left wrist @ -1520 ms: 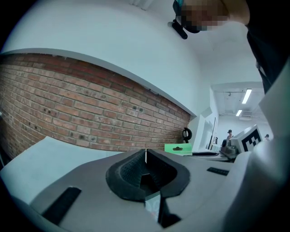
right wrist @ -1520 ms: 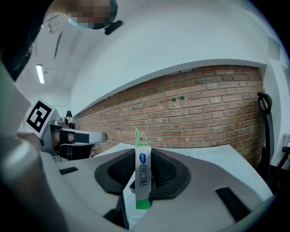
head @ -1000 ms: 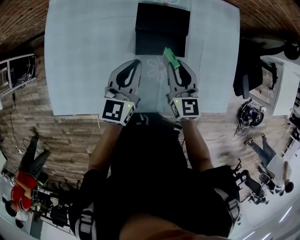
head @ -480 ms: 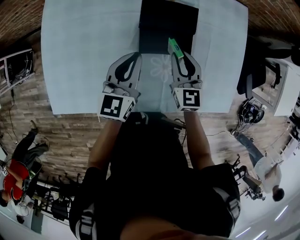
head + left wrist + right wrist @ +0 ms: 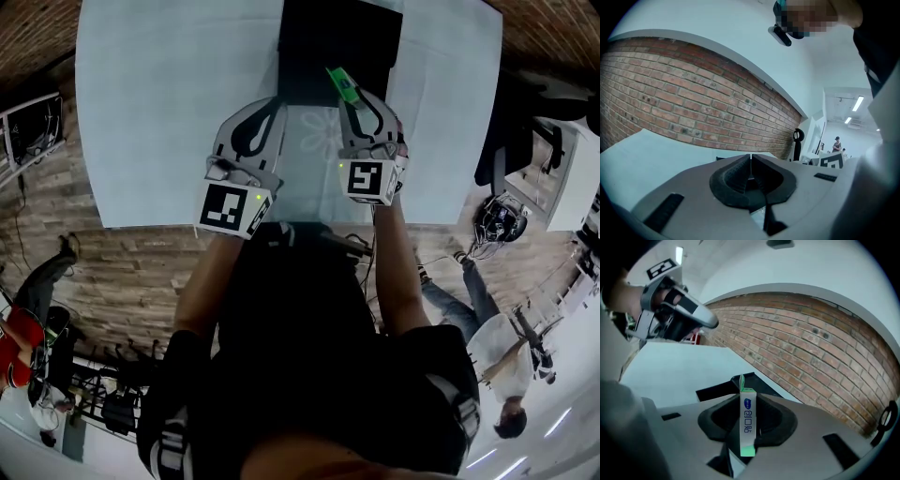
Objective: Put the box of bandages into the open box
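While R gripper (image 5: pixel 364 103) jaws clamp bandage box (image 5: pixel 342 86) by open box (image 5: pixel 305 89), L gripper (image 5: pixel 272 103) jaws sit closed, empty.

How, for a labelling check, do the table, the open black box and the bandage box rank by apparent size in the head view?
1. table: largest, though cropped by the frame.
2. open black box.
3. bandage box: smallest, even lifted nearer the camera.

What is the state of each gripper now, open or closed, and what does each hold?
Left gripper: closed, nothing between the jaws.
Right gripper: closed on the bandage box.
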Available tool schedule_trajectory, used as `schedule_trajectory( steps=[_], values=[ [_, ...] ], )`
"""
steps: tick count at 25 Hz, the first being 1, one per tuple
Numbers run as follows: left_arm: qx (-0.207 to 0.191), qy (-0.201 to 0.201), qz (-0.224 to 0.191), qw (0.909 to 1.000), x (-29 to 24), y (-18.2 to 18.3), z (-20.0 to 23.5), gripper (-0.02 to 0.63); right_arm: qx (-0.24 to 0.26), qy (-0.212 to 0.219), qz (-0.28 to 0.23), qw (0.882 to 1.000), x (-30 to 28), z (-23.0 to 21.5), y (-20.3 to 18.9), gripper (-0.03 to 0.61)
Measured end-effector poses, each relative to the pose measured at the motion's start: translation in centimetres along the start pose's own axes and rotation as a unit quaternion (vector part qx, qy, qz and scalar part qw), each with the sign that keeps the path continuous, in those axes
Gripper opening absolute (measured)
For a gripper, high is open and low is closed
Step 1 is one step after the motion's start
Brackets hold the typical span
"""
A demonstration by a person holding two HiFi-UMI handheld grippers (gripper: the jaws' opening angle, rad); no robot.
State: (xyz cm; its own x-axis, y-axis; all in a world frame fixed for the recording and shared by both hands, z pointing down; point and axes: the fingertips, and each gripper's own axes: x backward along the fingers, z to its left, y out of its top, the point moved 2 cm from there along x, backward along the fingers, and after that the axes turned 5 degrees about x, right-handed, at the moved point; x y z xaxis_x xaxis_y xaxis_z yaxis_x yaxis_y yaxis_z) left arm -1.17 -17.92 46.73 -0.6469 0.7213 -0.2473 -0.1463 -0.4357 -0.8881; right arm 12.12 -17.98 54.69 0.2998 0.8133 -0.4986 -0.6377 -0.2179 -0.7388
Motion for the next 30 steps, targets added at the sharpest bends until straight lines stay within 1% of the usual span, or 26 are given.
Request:
schedule_trajectory(
  steps=[5, 9, 11, 18, 25, 30],
  values=[
    [-0.003, 0.001, 0.005, 1.0, -0.4, -0.3, 0.0, 0.035, 0.081, 0.029, 0.029, 0.996, -1.5, 1.5, -1.4, 0.107],
    [-0.006, -0.001, 0.006, 1.0, -0.7, -0.5, -0.1, 0.037, 0.147, 0.051, 0.053, 0.986, -2.7, 2.5, -2.8, 0.106],
    [-0.004, -0.001, 0.007, 1.0, -0.8, -0.6, 0.0, 0.035, 0.169, 0.06, 0.063, 0.982, -3.4, 2.7, -3.3, 0.107],
    [0.0, 0.003, 0.009, 1.0, -1.0, -0.9, 0.5, 0.036, 0.186, 0.082, 0.079, 0.976, -4.9, 3.1, -4.4, 0.106],
    [0.002, 0.011, 0.011, 0.9999, -1.0, -1.3, 1.2, 0.035, 0.226, 0.092, 0.088, 0.966, -6.2, 4.0, -5.3, 0.106],
    [0.006, 0.013, 0.01, 0.9999, -0.9, -1.3, 1.3, 0.035, 0.263, 0.098, 0.094, 0.955, -6.9, 4.4, -5.6, 0.106]
  ],
)
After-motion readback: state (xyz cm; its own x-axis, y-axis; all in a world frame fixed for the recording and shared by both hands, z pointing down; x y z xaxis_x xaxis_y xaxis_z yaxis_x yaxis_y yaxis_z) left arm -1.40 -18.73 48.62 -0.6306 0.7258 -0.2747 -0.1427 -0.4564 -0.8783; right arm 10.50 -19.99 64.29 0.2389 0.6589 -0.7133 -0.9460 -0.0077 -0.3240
